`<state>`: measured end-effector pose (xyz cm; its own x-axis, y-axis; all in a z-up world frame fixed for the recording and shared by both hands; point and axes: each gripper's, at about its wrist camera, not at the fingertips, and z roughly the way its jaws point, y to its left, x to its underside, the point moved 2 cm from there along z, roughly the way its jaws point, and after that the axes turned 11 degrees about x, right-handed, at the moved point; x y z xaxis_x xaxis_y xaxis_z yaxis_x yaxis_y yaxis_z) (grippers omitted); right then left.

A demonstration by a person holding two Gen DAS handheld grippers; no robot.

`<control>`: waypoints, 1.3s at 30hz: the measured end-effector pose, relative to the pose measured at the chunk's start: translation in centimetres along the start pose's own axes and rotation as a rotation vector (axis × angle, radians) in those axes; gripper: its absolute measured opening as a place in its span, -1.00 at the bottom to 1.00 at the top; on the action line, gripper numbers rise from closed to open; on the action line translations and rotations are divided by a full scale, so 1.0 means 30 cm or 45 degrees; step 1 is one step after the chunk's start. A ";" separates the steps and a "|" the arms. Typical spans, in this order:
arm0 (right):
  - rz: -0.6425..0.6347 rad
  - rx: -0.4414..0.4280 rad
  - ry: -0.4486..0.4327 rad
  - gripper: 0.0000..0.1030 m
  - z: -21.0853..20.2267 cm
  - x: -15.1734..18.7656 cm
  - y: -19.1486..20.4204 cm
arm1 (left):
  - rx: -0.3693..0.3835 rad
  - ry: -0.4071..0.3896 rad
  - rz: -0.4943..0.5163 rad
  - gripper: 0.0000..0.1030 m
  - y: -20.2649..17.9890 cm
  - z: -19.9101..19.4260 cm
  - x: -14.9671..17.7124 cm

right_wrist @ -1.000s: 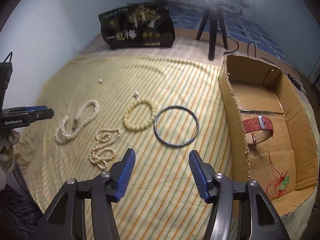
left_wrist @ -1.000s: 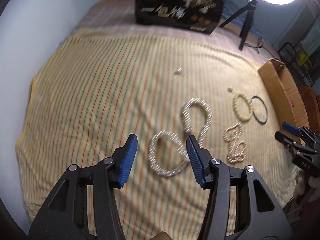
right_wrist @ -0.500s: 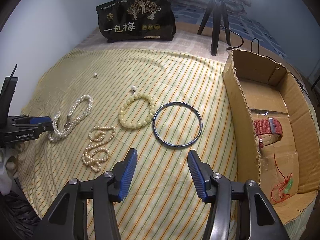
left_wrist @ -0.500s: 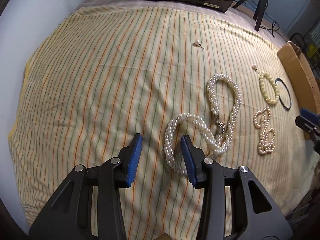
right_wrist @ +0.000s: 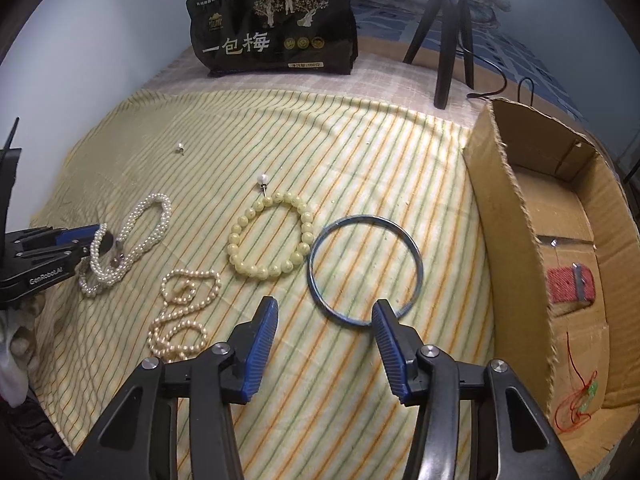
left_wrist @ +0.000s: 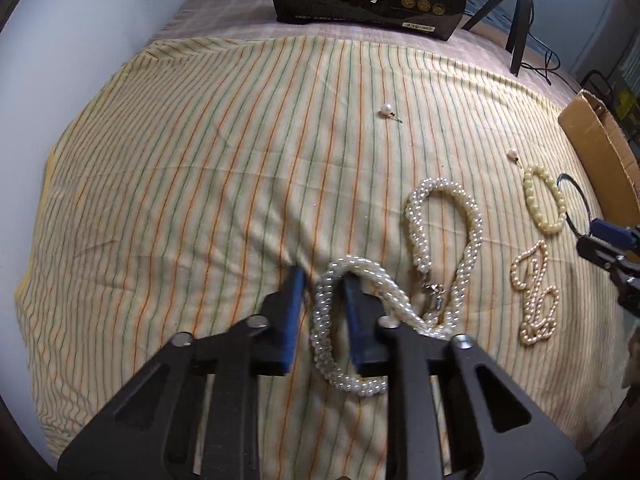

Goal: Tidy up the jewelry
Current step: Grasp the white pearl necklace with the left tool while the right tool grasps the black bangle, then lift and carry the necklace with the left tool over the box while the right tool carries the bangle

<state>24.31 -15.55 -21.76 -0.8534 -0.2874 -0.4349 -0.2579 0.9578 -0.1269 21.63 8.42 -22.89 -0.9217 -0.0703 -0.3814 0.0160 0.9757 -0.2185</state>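
At 6 o'clock my left gripper [left_wrist: 322, 312] has just been closing, pads now around thick twisted white pearl rope necklace [left_wrist: 444, 248] for lifting; right gripper [right_wrist: 324, 344] half open, empty, w/ thin blue metal bangle [right_wrist: 366, 270] at 12, prob next.

pearl rope necklace [left_wrist: 444, 240] | looped, flat (clasp visible) | possibly pinched at near loop

Black bag [right_wrist: 276, 24]: it carried big pale characters "一包梅"; the small print above them and on the white sticker was too small to read.
Left gripper [right_wrist: 86, 246]: its black body showed "GenRobot.AI".
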 end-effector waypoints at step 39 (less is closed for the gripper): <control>0.106 -0.051 -0.217 -0.99 -0.251 -0.055 -0.054 | 0.312 -0.276 -0.109 -0.91 -0.061 -0.385 -0.111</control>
<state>22.73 -16.66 -14.12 -0.7843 -0.1991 -0.5876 -0.2104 0.9763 -0.0500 20.19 9.25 -10.85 -0.8202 -0.2184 -0.5287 0.0589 0.8871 -0.4577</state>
